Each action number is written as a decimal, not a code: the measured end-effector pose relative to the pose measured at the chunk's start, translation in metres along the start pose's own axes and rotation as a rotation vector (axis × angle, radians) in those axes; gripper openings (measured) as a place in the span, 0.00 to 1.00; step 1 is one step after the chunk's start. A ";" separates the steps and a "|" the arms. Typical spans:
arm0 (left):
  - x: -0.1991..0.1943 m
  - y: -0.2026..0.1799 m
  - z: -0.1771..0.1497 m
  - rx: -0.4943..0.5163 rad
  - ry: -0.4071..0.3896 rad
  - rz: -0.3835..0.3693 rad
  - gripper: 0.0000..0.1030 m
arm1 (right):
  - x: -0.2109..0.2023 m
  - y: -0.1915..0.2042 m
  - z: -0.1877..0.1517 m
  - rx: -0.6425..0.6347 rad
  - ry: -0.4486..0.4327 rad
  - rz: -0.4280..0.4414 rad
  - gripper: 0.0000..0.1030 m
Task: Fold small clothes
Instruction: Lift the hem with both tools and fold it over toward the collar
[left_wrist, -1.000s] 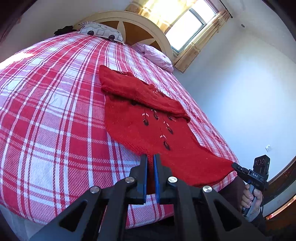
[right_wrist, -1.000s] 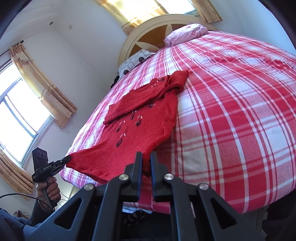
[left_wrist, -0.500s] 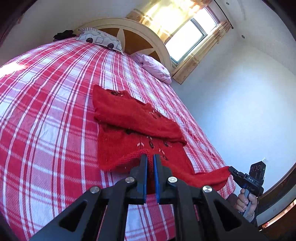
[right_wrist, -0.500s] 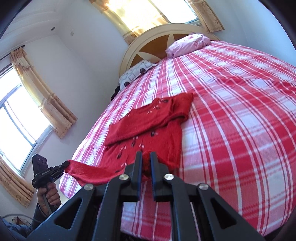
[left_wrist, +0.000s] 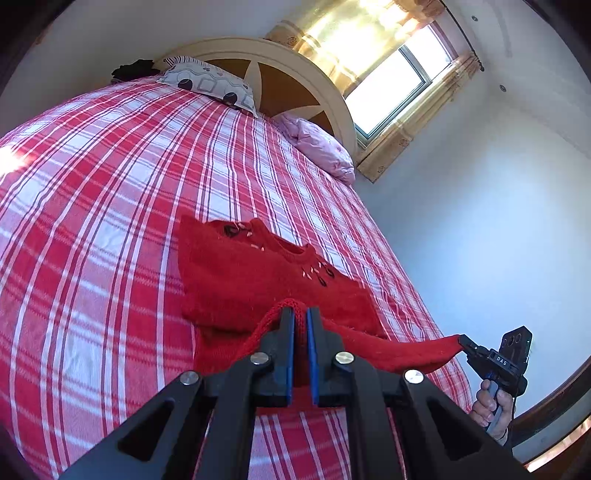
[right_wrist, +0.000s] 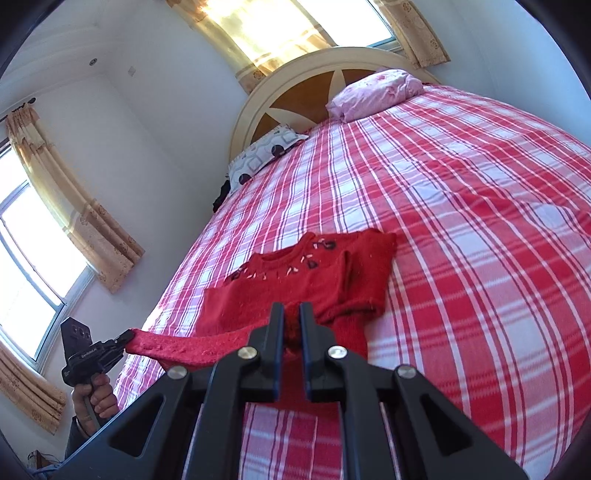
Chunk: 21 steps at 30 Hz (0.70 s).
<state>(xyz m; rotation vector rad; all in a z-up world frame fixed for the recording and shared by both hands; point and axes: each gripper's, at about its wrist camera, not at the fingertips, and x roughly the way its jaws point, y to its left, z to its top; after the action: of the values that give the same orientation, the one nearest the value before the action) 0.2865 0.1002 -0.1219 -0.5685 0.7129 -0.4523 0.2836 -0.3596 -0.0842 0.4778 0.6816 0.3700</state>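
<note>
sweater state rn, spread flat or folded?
Partly folded. The red sweater has a sleeve across its chest, and the left gripper and right gripper hold its hem lifted off the bed.

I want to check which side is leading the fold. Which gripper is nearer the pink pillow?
Right. The right gripper holds the sweater hem on the pink pillow side; the left gripper holds the hem on the patterned pillow side.

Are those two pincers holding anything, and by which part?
Yes. The left gripper and the right gripper each pinch a corner of the red sweater's bottom hem, lifted off the bed.
</note>
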 end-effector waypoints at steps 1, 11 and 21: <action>0.005 0.000 0.007 -0.002 -0.001 0.000 0.05 | 0.006 0.000 0.007 0.000 0.002 -0.005 0.11; 0.055 0.018 0.064 -0.046 -0.008 0.012 0.05 | 0.068 -0.006 0.072 -0.004 0.022 -0.046 0.11; 0.129 0.061 0.093 -0.136 0.076 0.052 0.05 | 0.156 -0.041 0.108 0.043 0.098 -0.098 0.11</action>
<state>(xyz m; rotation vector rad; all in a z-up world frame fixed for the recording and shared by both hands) 0.4516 0.1046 -0.1637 -0.6618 0.8341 -0.3804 0.4754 -0.3520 -0.1120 0.4676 0.8066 0.2877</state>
